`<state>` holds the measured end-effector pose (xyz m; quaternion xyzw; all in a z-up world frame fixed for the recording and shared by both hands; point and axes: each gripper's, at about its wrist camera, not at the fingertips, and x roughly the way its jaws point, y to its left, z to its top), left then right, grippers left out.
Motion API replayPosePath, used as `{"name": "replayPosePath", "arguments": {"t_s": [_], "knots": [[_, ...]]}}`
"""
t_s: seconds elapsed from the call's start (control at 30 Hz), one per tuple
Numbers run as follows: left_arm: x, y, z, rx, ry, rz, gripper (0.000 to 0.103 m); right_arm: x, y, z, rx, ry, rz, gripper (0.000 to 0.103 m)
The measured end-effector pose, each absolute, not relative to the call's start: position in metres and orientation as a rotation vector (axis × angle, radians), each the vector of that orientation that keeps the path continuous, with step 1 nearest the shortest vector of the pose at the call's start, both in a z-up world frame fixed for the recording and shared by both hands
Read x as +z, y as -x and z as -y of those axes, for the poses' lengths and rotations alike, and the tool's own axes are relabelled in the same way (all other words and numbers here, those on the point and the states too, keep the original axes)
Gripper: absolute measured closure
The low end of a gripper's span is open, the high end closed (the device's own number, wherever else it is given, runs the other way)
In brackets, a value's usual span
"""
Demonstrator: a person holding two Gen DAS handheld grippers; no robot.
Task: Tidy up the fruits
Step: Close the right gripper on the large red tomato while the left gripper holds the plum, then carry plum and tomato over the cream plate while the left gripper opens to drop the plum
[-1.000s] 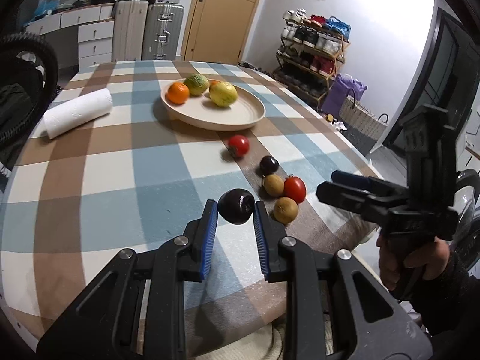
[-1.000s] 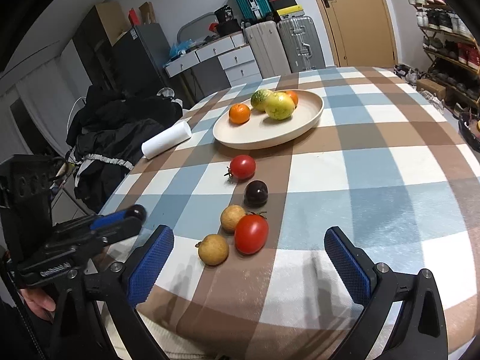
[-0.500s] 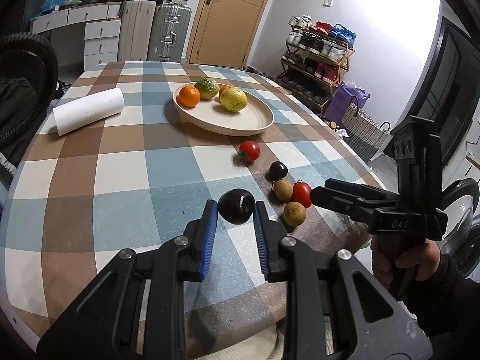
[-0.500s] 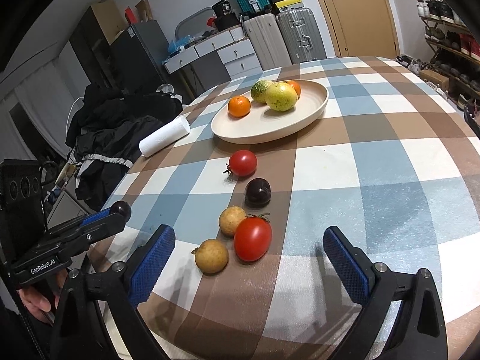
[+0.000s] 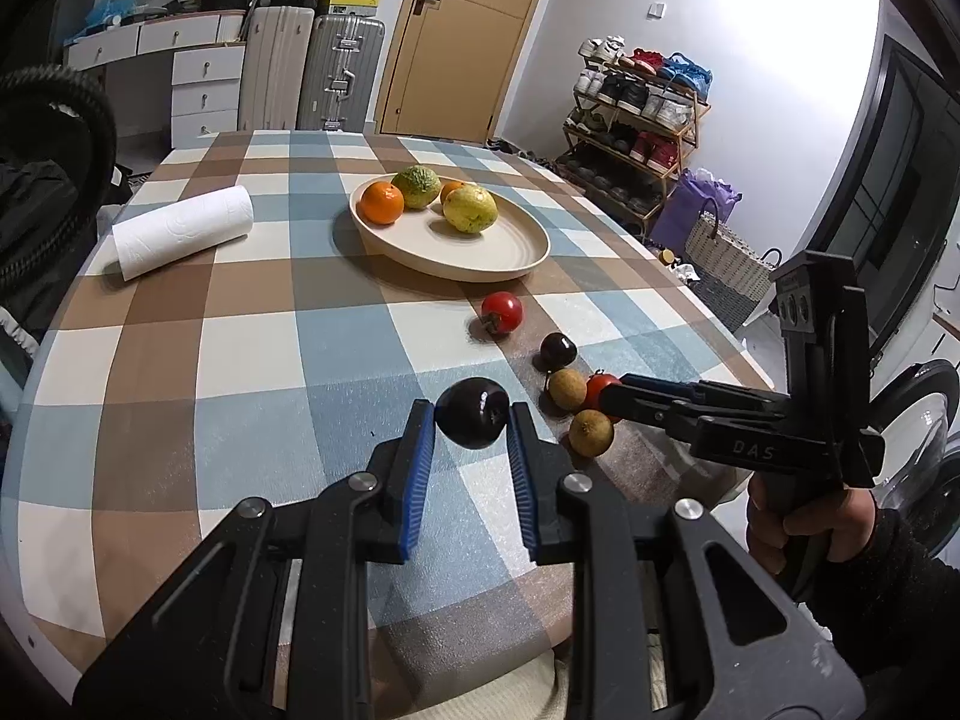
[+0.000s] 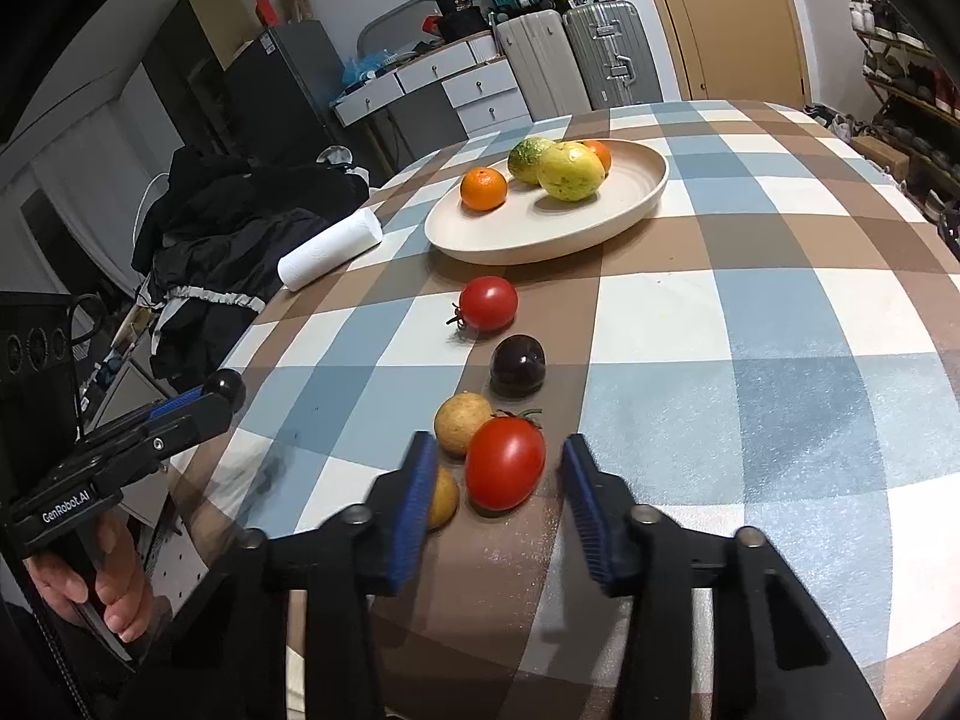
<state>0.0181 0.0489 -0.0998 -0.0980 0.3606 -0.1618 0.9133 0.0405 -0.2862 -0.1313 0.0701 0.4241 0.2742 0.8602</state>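
Jaws: our left gripper pinches a dark plum; right gripper, spread, straddles the near tomato — we squeeze gently.

Both fisheye views are evenly lit indoors, with a blown-out white glare at the upper right of the left wrist frame where the wall washes out. Fruit cast soft, short shadows on the checked surface. Straight lines bow towards the dark vignetted corners, and the right gripper shows slight motion blur along its blue pads.
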Motion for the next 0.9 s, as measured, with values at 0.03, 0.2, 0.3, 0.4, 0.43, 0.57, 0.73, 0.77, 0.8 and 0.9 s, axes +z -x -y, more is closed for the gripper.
{"name": "replayPosePath", "arguments": {"t_s": [0.03, 0.2, 0.3, 0.4, 0.43, 0.57, 0.73, 0.77, 0.8, 0.9], "knots": [[-0.099, -0.018, -0.049, -0.333, 0.201, -0.742, 0.081, -0.132, -0.041, 0.286, 0.574, -0.144, -0.897, 0.068], [-0.097, -0.018, -0.049, -0.329, 0.203, -0.738, 0.081, -0.134, -0.040, 0.287, 0.574, -0.140, -0.904, 0.074], [-0.097, -0.018, -0.050, -0.326, 0.204, -0.736, 0.081, -0.133, -0.039, 0.288, 0.572, -0.139, -0.893, 0.074], [-0.094, -0.019, -0.052, -0.324, 0.205, -0.734, 0.081, -0.131, -0.039, 0.292, 0.567, -0.149, -0.881, 0.074], [-0.094, -0.019, -0.052, -0.323, 0.203, -0.732, 0.081, -0.131, -0.039, 0.293, 0.568, -0.152, -0.880, 0.074], [-0.090, -0.024, -0.053, -0.319, 0.204, -0.723, 0.081, -0.130, -0.039, 0.297, 0.577, -0.179, -0.869, 0.075], [-0.085, -0.037, -0.053, -0.315, 0.198, -0.710, 0.081, -0.126, -0.041, 0.304, 0.592, -0.217, -0.844, 0.075], [-0.083, -0.040, -0.052, -0.315, 0.197, -0.707, 0.081, -0.124, -0.042, 0.305, 0.595, -0.224, -0.836, 0.075], [-0.082, -0.045, -0.051, -0.313, 0.194, -0.703, 0.081, -0.122, -0.044, 0.307, 0.599, -0.229, -0.831, 0.075], [-0.078, -0.060, -0.049, -0.317, 0.194, -0.701, 0.081, -0.114, -0.051, 0.314, 0.610, -0.262, -0.809, 0.075]]}}
